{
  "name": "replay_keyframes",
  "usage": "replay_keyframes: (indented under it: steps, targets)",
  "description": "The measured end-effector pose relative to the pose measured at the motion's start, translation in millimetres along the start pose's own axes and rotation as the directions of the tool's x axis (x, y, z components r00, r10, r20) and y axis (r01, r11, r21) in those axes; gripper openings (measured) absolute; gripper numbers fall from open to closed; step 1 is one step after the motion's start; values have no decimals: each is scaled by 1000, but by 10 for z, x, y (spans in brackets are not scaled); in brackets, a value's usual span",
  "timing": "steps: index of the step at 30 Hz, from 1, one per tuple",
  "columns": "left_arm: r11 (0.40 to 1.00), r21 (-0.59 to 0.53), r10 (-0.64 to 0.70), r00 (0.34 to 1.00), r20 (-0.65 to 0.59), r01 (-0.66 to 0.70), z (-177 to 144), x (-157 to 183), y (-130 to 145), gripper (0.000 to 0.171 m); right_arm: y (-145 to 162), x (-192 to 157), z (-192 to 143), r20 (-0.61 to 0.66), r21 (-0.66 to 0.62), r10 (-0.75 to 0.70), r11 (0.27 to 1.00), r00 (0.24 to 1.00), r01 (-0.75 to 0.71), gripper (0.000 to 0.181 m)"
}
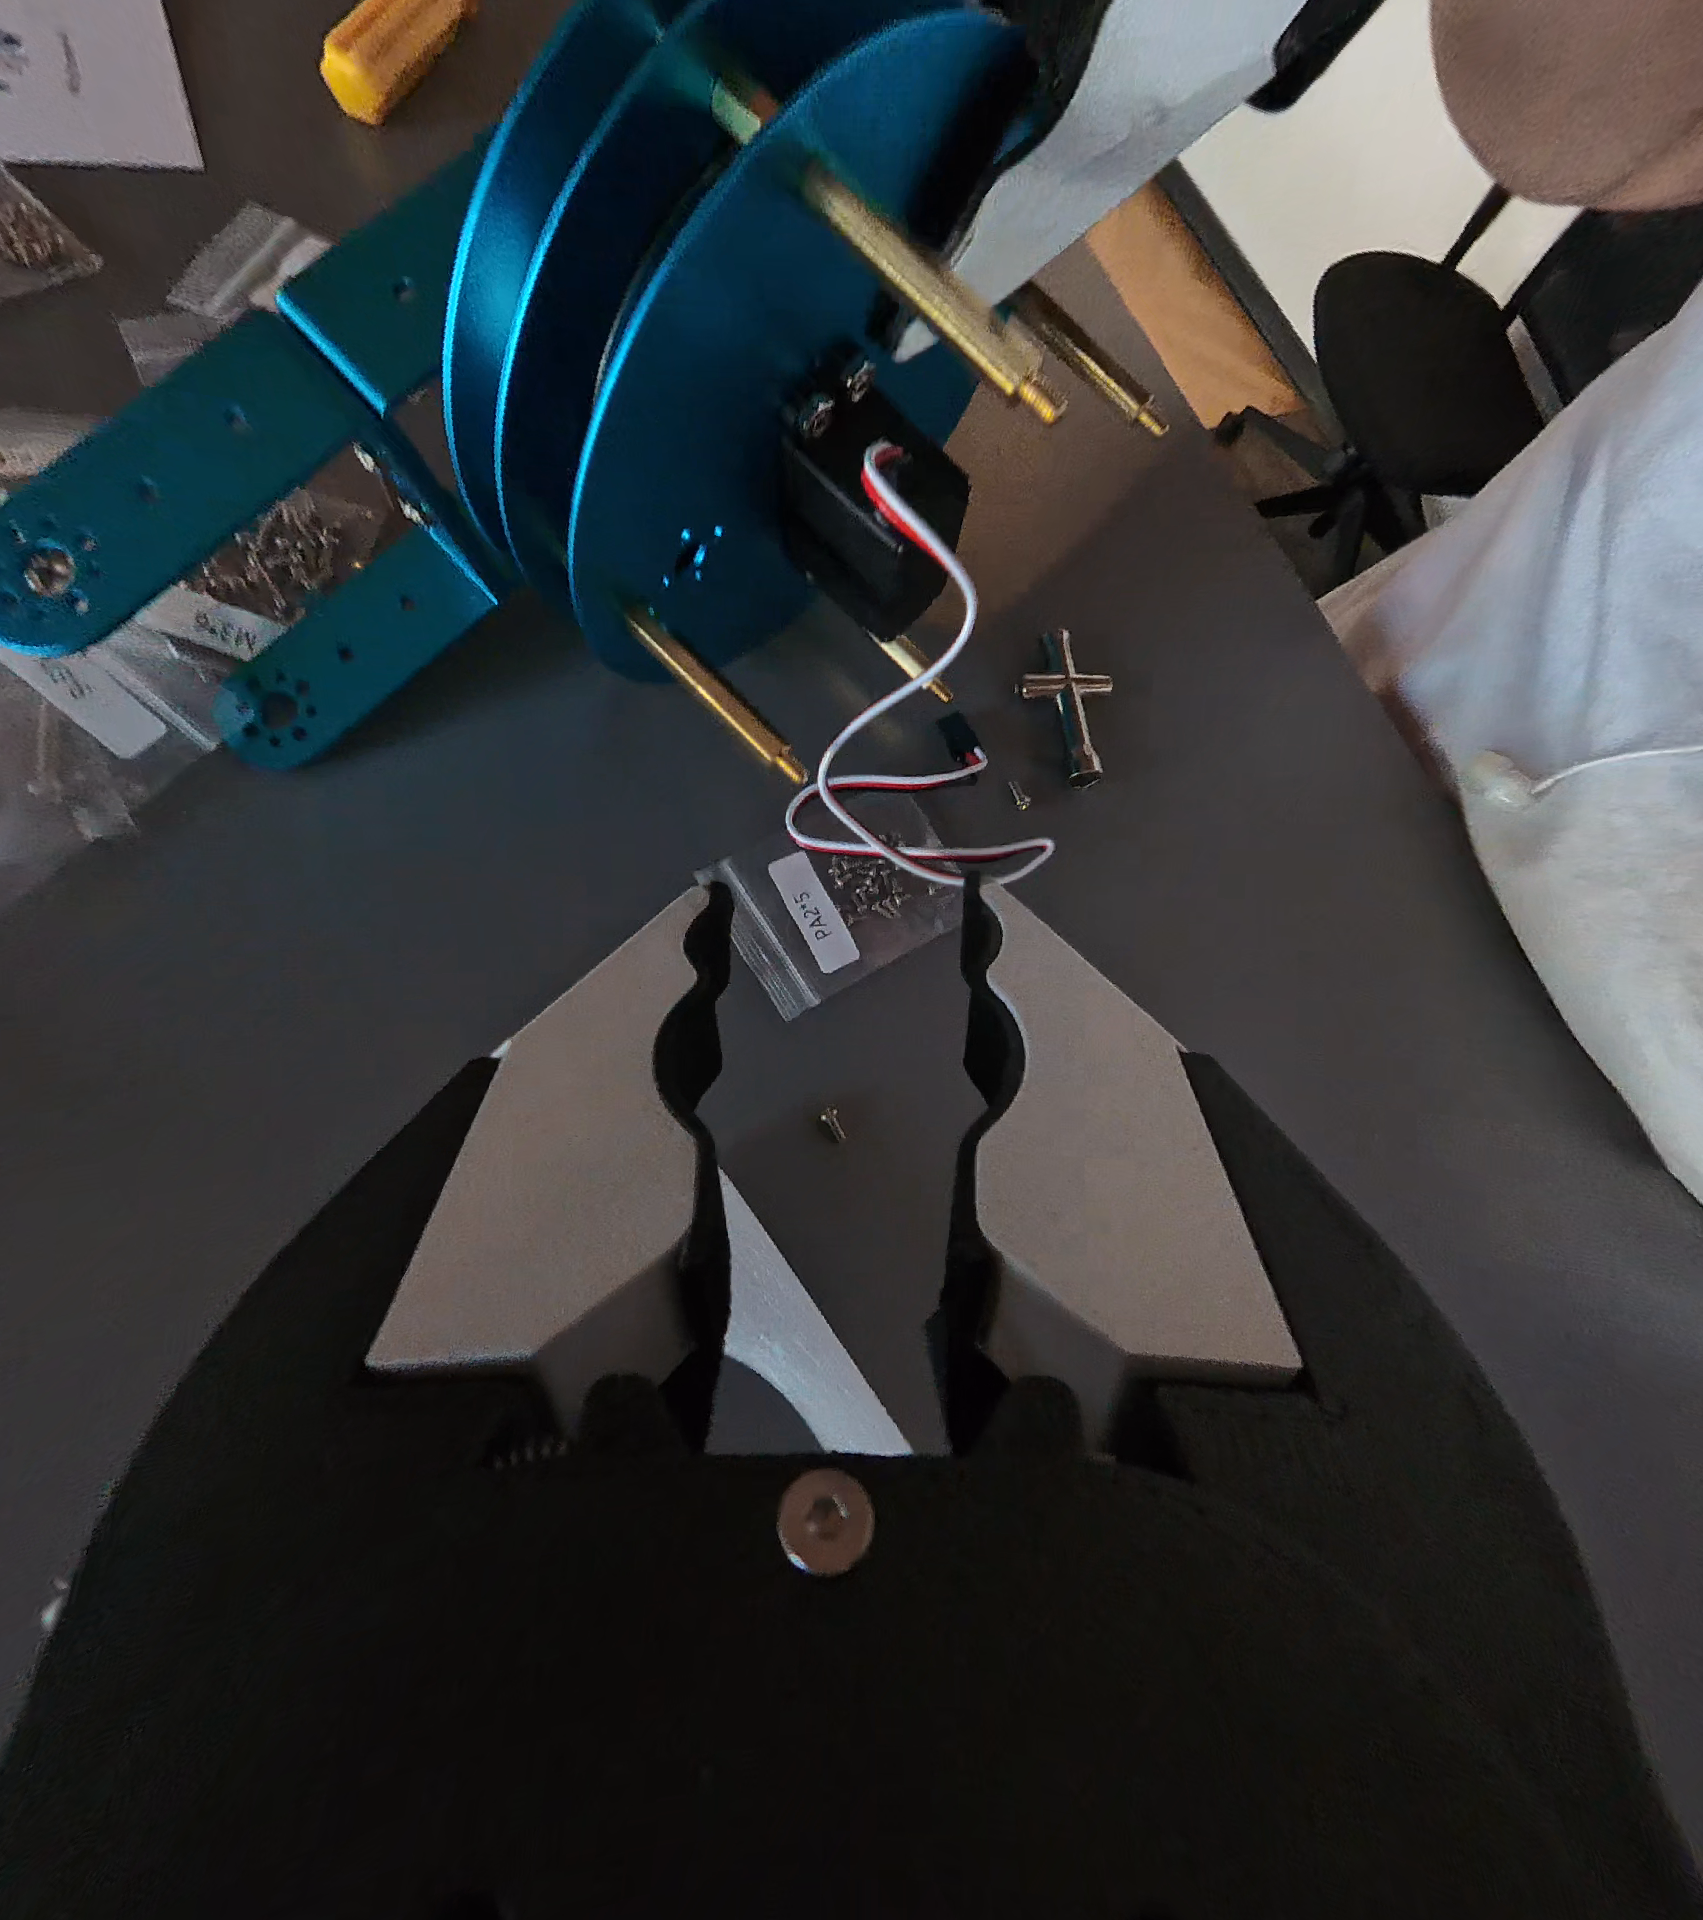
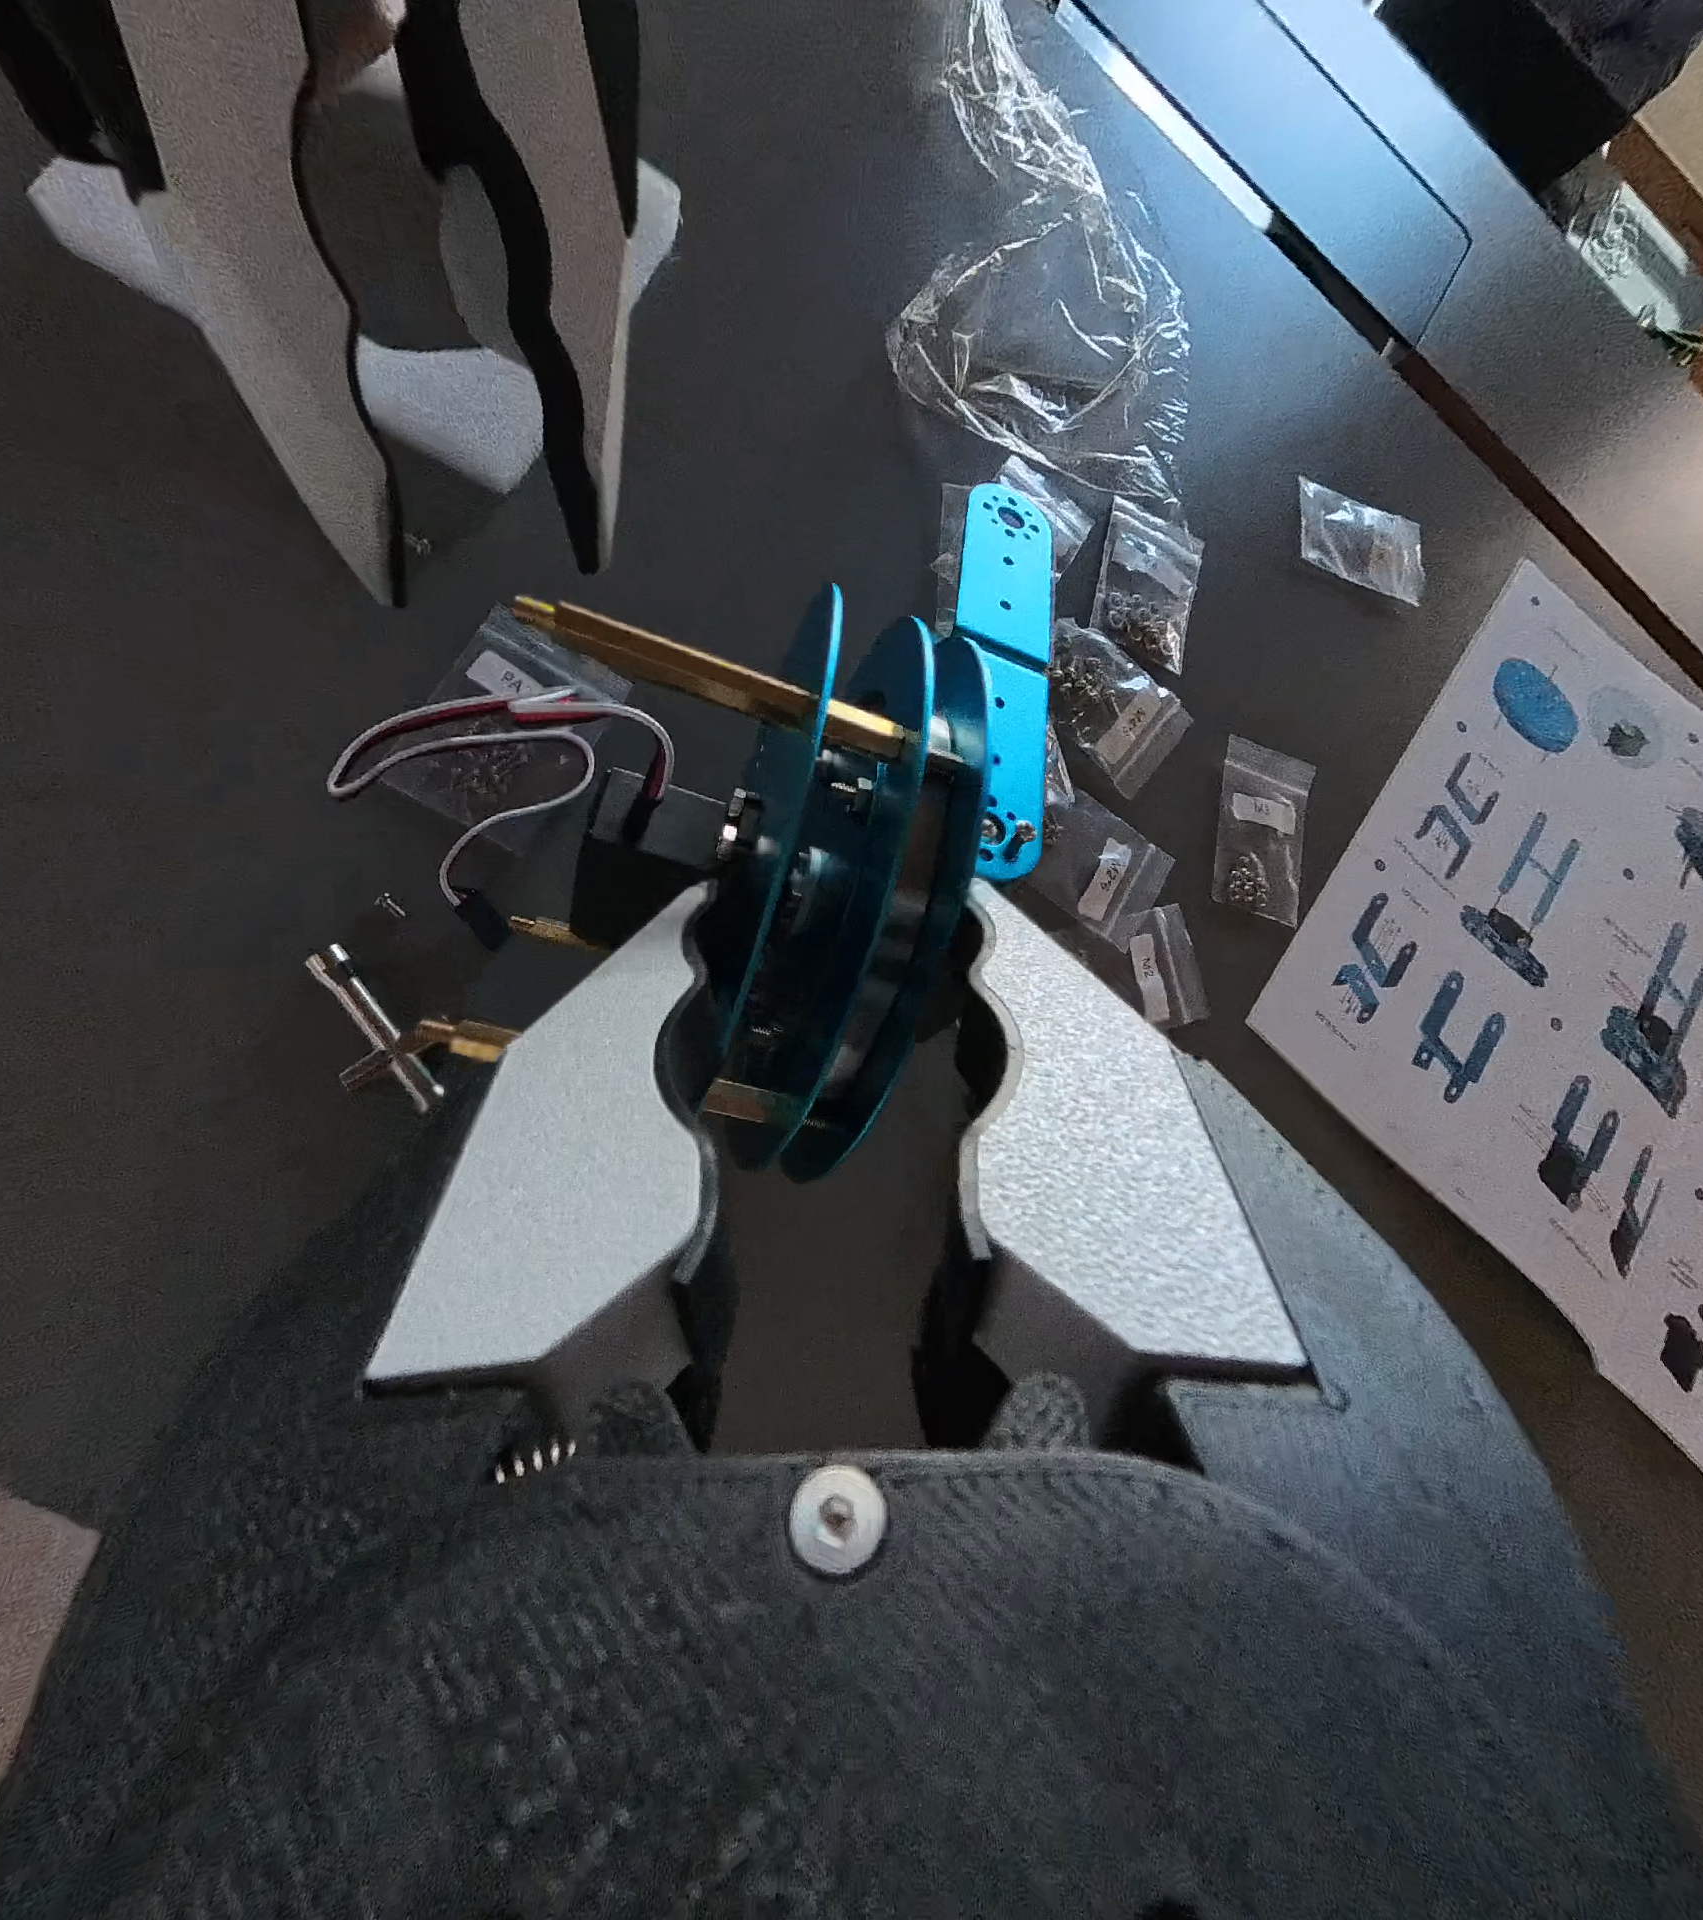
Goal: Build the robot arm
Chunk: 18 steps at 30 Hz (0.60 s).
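— Well, what has the right gripper (image 2: pixel 831 1023) got?

— A blue disc assembly (image 2: pixel 847 883): stacked round plates on brass standoffs (image 2: pixel 681 665), held edge-on. Its jaws stand about halfway apart, closed against the discs' rims on both sides. A black servo (image 2: pixel 665 821) sits on the outer plate at 9 o'clock from the discs, and its red-white-black lead (image 2: pixel 473 732) loops out leftward. A blue bracket arm (image 2: pixel 1003 665) sticks up at 1 o'clock.

— And the left gripper (image 1: pixel 842 904)?

— Empty, jaws parted by a fair gap, hovering over the dark table (image 1: pixel 307 1039). Between the fingertips, at 12 o'clock, lies a small zip bag of screws (image 1: pixel 852 914) with the servo lead draped over it. One loose screw (image 1: pixel 831 1122) lies on the table between the fingers.

— Anything else about?

— In the left wrist view, a silver cross wrench (image 1: pixel 1070 701) at 1 o'clock and a yellow handle (image 1: pixel 390 52) at 11 o'clock; more parts bags (image 1: pixel 16 727) at 9 o'clock. In the right wrist view, a printed parts sheet (image 2: pixel 1574 987) lies at 3 o'clock, and crumpled clear plastic (image 2: pixel 1044 281) at 1 o'clock. A person in white (image 1: pixel 1657 675) is at the table's edge.
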<state>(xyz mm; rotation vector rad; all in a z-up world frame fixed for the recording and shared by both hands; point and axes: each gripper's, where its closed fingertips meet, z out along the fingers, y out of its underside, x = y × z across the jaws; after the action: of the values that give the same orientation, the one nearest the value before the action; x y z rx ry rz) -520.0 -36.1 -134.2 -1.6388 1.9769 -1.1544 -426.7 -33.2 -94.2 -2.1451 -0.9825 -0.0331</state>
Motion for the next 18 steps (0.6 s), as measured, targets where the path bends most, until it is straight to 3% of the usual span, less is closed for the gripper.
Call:
replay_keyframes:
  steps: [4, 10, 16, 18]
  targets:
    - [996, 59, -63, 998, 25, 61, -59, 41, -24, 41, 37, -23, 46, 43, -45, -53, 997, 998, 55, 41]
    - [980, 175, -118, 983, 143, 92, -196, 121, -223, 42, -6, -58, -3, 141, 13, 40, 999, 989, -43, 41]
    - [974, 205, -148, 962, 230, 101, -88, 63, -438, 46, -32, -81, -39, 241, 108, 52, 991, 969, -80, 41]
    - [970, 218, -167, 951, 261, 110, -77, -4, -488, 48, -20, -79, -57, 232, 127, -6, 992, 973, -25, 39]
